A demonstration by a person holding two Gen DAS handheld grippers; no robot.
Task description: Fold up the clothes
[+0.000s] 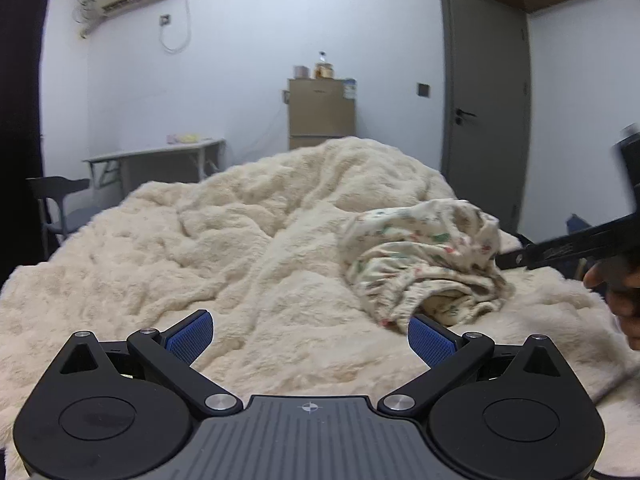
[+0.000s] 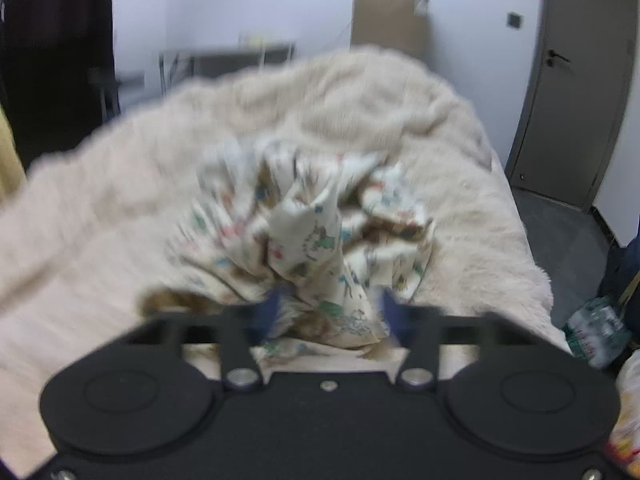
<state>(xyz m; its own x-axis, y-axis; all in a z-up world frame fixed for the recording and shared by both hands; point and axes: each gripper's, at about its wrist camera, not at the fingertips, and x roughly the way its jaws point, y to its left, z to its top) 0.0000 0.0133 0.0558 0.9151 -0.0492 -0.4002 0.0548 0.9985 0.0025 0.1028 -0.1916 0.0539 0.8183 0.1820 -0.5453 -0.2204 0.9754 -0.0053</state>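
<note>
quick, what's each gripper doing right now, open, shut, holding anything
Left gripper: open, empty, above the cream blanket.
Right gripper: jaws apart around the printed garment; view blurred, so a firm grip cannot be told.

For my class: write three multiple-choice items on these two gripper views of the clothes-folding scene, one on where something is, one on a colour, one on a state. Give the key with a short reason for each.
1. Where does the printed garment lie?
A. on the grey desk
B. on the cream fluffy blanket
C. on the floor by the door

2. What colour are the pads on the left gripper?
A. blue
B. red
C. white

3. How does the left gripper stand?
A. shut on the garment
B. shut on the blanket
C. open, holding nothing

Key:
1 B, the crumpled garment rests on the blanket in both views.
2 A, both pads show blue against the black arms.
3 C, its pads stand wide apart with only blanket between them; the garment's edge lies by the right-hand pad, ungripped.
</note>
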